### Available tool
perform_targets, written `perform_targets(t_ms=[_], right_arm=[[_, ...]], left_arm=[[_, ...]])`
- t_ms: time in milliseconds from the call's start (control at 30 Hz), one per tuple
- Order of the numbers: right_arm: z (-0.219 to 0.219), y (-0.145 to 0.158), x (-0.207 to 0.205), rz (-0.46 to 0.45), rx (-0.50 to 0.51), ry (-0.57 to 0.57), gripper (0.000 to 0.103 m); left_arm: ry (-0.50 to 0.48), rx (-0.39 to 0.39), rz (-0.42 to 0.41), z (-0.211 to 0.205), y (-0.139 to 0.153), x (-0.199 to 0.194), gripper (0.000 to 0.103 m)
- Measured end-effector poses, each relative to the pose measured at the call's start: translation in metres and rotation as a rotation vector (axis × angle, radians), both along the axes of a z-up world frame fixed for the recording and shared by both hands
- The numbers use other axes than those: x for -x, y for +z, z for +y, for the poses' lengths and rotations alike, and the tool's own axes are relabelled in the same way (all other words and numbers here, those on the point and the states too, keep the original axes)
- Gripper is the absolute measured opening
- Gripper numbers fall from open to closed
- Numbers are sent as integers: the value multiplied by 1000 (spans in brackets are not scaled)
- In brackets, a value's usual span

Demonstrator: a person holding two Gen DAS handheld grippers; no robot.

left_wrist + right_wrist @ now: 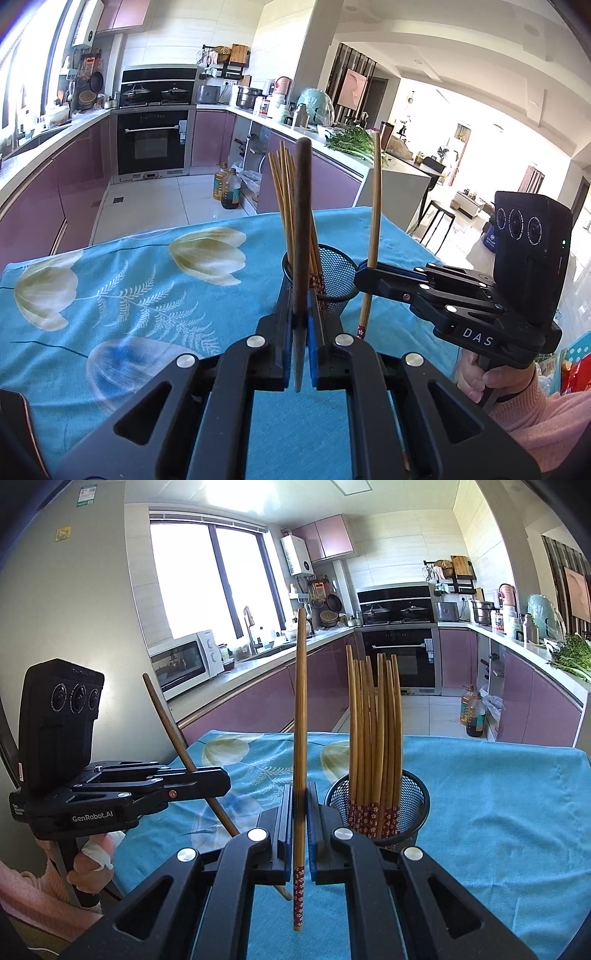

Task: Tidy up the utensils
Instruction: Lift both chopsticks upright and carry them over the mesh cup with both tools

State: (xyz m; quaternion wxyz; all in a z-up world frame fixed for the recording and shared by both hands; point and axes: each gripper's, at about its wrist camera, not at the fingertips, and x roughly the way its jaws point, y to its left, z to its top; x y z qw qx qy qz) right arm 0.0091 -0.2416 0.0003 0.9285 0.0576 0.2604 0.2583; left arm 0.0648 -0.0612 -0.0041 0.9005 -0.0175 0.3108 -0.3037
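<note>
One black wire-mesh cylindrical holder (406, 805) stands on one blue flower-printed tablecloth (498, 794). In it stands a bundle of roughly ten light bamboo chopsticks with red patterned ends (373, 731); overlap prevents an exact count. One more such bamboo chopstick (300, 738) stands apart at the holder's nine o'clock, and one dark brown wooden stick (177, 738) beyond it. Two black two-finger grippers: left gripper (221, 786), right gripper (300, 812).

We see a black mesh cup (413, 808) standing upright on the blue cloth with a bundle of chopsticks (373, 738) in it, red patterned ends down, plus one matching chopstick (300, 738) and one darker stick (302, 240) held upright nearby.
</note>
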Motion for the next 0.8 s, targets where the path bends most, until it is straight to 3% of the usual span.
perform_targets(t_ms=[800], right_arm=[[-4, 10, 0, -46, -1, -21, 6]], left_arm=[[-23, -13, -38, -14, 18, -3, 7]])
